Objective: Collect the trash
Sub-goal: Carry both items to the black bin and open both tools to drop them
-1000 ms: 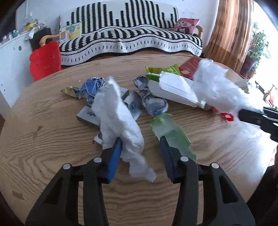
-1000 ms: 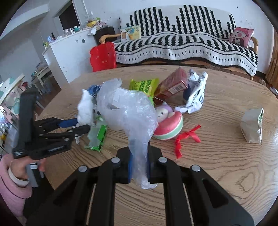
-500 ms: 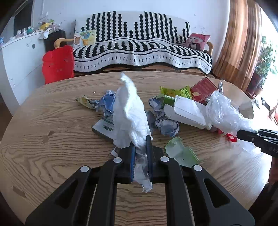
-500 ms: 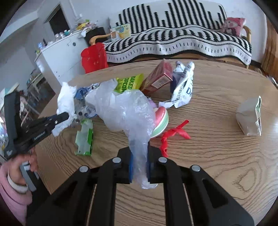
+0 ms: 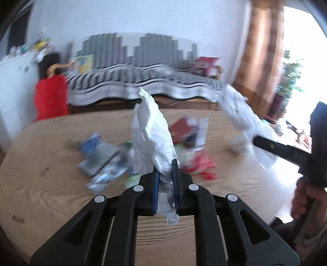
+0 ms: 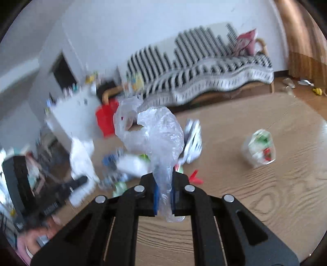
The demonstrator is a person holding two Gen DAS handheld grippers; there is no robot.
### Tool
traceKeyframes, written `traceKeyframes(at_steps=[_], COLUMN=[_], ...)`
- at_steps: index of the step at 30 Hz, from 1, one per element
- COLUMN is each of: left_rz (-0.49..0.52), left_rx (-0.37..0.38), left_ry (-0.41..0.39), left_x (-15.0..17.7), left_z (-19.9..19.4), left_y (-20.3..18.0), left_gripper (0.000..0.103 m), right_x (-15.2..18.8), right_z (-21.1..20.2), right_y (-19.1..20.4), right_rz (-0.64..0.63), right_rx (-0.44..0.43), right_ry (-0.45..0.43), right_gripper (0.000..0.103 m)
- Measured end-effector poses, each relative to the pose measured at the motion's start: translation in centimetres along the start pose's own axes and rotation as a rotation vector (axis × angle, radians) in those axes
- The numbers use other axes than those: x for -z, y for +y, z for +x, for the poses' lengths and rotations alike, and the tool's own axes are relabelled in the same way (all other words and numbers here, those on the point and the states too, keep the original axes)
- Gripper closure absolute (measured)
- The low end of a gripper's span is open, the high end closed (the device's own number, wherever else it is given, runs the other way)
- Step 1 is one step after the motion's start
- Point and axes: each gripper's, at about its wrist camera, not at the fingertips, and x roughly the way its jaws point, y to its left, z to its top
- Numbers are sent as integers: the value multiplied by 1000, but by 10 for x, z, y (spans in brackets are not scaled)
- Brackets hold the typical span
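A long sofa under a black-and-white striped cover [image 5: 143, 81] stands against the white wall [image 5: 143, 18]. Brown curtain [image 5: 263, 51] hangs beside a bright window [image 5: 300, 36] (daylight enters). The round wooden worktop [image 6: 265, 194] shows grain.

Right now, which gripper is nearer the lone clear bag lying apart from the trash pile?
Right. The clear bag lies on the right gripper's side of the pile, ahead of it; the left gripper is beyond the pile, on the opposite side.
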Motion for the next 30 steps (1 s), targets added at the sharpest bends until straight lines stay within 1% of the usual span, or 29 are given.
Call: traceKeyframes(at_steps=[2, 3, 4, 5, 6, 7, 8, 9, 10, 11, 12, 13, 14, 16, 17, 18, 19, 20, 21, 22, 24, 26, 28, 30], left_rz=[62, 93, 113, 146, 167, 187, 209, 226, 237, 259, 275, 306, 334, 397, 423, 435, 438, 419, 402, 404, 458, 467, 477, 478], left_rx=[78, 129, 164, 233, 292, 353, 438, 504, 549, 604, 633, 656, 657, 647, 639, 635, 630, 632, 638, 642, 619, 609, 597, 592], left_ry=[-4, 1, 10, 31, 57, 90, 146, 202, 249, 325, 382, 458, 504, 607, 694, 767, 835, 912, 956, 968, 938, 945, 950, 953], left_x=[-13, -18, -19, -19, -17, -12, -1, 11, 24, 45, 62, 87, 106, 146, 173, 193, 209, 222, 228, 229, 227, 225, 227, 225], left_z=[-4, -5, -4, -2, 2, 5, 11, 18, 24, 33, 42, 53, 60, 79, 94, 104, 114, 126, 132, 136, 139, 145, 135, 135], left_y=[-41, -65, -83, -113, -138, -162, -196, -224, -244, -275, -295, -320, -336, -360, -369, -373, -375, -376, -375, -376, -376, -372, -374, -372], left_gripper=[92, 92, 92, 92, 92, 92, 92, 92, 92, 92, 92, 92, 92, 92, 92, 92, 92, 92, 92, 92, 92, 92, 92, 92], right_x=[-2, -1, 3, 8, 16, 23, 35, 48, 63, 80, 95, 116, 133, 179, 204, 222, 247, 263, 282, 294, 309, 313, 314, 312], right_z=[-41, -55, -78, -97, -124, -142, -167, -184, -203, -221, -233, -247, -254, -262, -259, -255, -247, -246, -241, -239, -236, -233, -233, -234], right_y=[-17, -24, -39, -52, -73, -89, -112, -128, -147, -164, -178, -194, -206, -235, -249, -258, -270, -276, -284, -288, -297, -301, -304, -307], right_rz=[18, 19, 19, 25, 43, 58, 82, 102, 128, 157, 182, 218, 247, 345, 405, 439, 482, 507, 552, 585, 646, 650, 647, 657], right_rx=[23, 35, 66, 95, 138, 171, 225, 264, 306, 349, 383, 422, 443, 476, 479, 477, 480, 479, 474, 468, 444, 441, 443, 442], right_ry=[-68, -84, -104, -113, -120, -116, -102, -89, -69, -45, -24, 7, 33, 104, 154, 186, 234, 256, 276, 281, 279, 289, 292, 284], right_gripper=[94, 94, 94, 94, 94, 94, 94, 94, 94, 94, 94, 94, 94, 94, 94, 94, 94, 94, 94, 94, 94, 94, 94, 94])
